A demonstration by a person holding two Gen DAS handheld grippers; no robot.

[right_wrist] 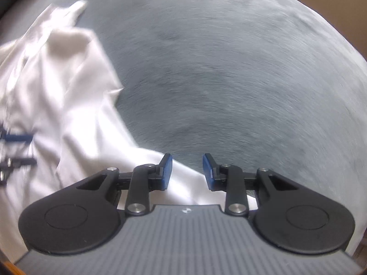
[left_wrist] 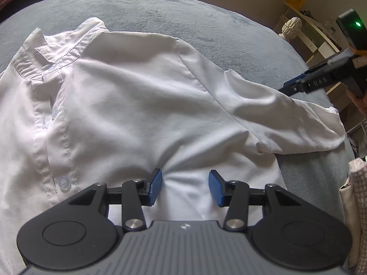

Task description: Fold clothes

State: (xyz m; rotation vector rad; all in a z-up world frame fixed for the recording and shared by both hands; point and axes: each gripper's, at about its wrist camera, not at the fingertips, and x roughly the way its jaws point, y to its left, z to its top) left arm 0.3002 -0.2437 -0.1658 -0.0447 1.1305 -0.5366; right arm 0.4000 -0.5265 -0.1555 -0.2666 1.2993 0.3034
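i see my left gripper (left_wrist: 185, 186) spread wide over the white shirt (left_wrist: 128, 105), gripping nothing. my right gripper (right_wrist: 187, 171) gapes empty at its sleeve edge. the smooth shirt lies on a grey fleece blanket (right_wrist: 229, 80).

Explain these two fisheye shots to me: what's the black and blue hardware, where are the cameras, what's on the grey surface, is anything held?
There is no robot arm: a person holds a hand-operated two-finger clamp in each hand, with a camera on each looking along its fingers. One picture comes from the left gripper, the other from the right gripper; the blue parts are the finger pads. A white button-up collared shirt lies spread on a grey plush blanket. Both grippers are open and hold nothing. The left one sits over the shirt body; the right one is over the short sleeve, also visible from the left camera. The right view is motion-blurred.
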